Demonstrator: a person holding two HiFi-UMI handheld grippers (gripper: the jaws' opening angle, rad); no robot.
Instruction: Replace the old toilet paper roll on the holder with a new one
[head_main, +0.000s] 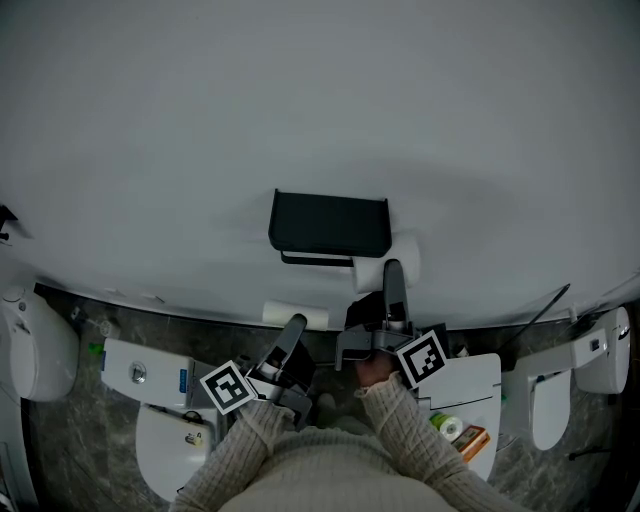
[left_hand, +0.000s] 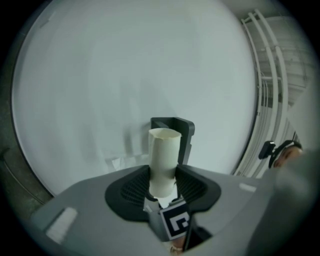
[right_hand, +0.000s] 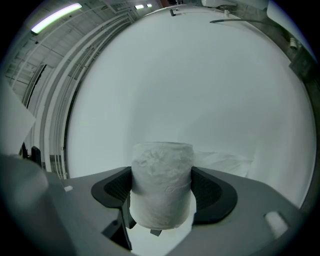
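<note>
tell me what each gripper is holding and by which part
Left gripper: the empty cardboard tube, pinched at its near end. Right gripper: the full toilet paper roll, clamped across its curved sides.

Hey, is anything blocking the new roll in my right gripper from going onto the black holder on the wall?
Nothing visible does. The new roll, clamped in the right gripper, sits at the holder's right end. The empty tube is off the holder, gripped by the left gripper and lower in the head view.
</note>
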